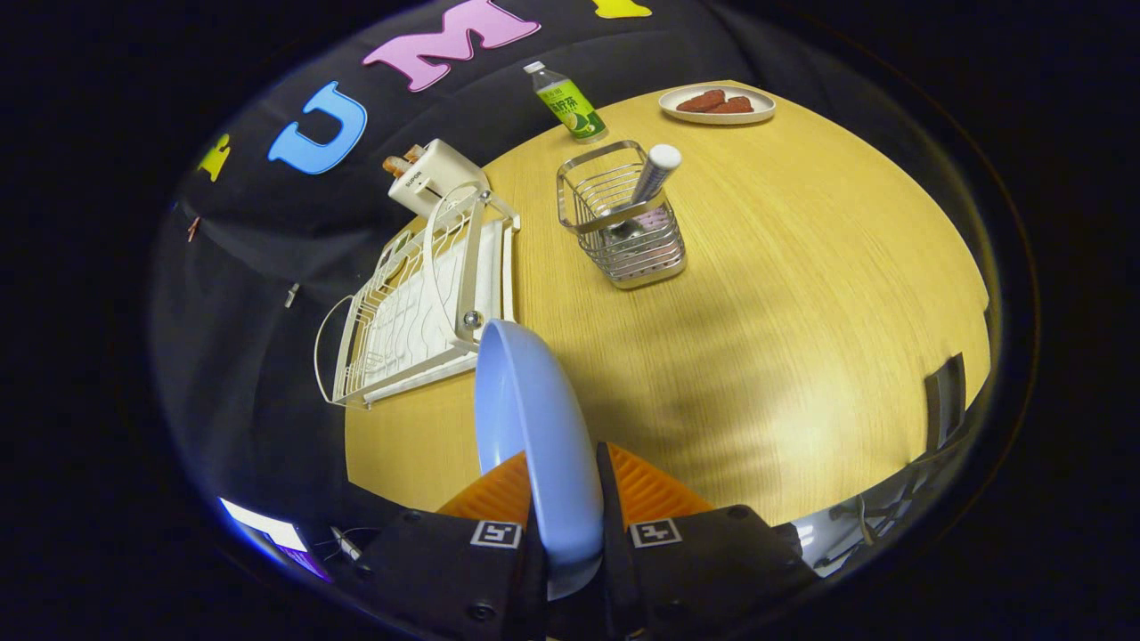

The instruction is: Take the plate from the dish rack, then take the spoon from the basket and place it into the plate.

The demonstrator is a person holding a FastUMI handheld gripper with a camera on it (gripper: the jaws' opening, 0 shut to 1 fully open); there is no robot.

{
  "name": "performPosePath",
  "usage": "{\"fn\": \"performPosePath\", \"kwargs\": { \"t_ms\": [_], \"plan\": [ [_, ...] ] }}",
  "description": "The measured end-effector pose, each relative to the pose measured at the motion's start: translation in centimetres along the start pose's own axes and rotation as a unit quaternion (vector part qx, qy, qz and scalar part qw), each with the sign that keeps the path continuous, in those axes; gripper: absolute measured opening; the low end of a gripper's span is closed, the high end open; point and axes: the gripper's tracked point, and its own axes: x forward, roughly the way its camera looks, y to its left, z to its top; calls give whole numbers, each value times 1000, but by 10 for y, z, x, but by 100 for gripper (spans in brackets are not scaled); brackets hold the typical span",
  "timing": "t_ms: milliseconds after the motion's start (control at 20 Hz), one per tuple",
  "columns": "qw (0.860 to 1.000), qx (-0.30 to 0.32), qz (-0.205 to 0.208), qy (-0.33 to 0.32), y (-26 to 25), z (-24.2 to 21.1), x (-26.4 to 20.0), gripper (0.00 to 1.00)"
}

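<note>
Gripper [563, 499] clamps plate [534, 427] (on edge) above table [802, 312].

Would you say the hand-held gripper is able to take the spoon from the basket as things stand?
Probably not yet: the hand-held gripper is shut on the blue plate. The spoon stands unobstructed in the wire basket beyond.

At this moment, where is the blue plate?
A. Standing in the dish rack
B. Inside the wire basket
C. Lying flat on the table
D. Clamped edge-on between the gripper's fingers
D: the blue plate stands edge-on between the orange fingers of the gripper, held clear of the dish rack.
</note>
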Motion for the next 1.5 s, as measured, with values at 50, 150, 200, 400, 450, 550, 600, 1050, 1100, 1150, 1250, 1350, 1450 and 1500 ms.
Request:
{"fn": "performPosePath", "kwargs": {
  "t_ms": [50, 150, 200, 400, 450, 550, 600, 1050, 1100, 1150, 1250, 1350, 1450, 1500],
  "plan": [
    [1000, -3, -4, 6, -2, -2, 3, 30],
    [1000, 1, 4, 8, 1, -4, 10, 30],
    [1000, 5, 7, 9, 1, -5, 11, 29],
    [1000, 14, -20, 14, -16, -9, 19, 36],
    [999, 14, -27, 14, -20, -7, 21, 38],
    [999, 6, -45, 14, -29, -5, 24, 44],
    [998, 1, -56, 15, -33, -5, 23, 48],
    [991, -68, -111, -27, -56, 23, 6, 74],
    [989, -87, -108, -41, -53, 31, -1, 74],
    [987, -110, -101, -58, -44, 42, -10, 74],
    [980, -160, -72, -97, -14, 65, -27, 74],
    [966, -219, -44, -132, 12, 88, -46, 74],
    [950, -259, -27, -175, 32, 117, -65, 74],
    [943, -268, -32, -193, 33, 132, -68, 74]
  ]
}}
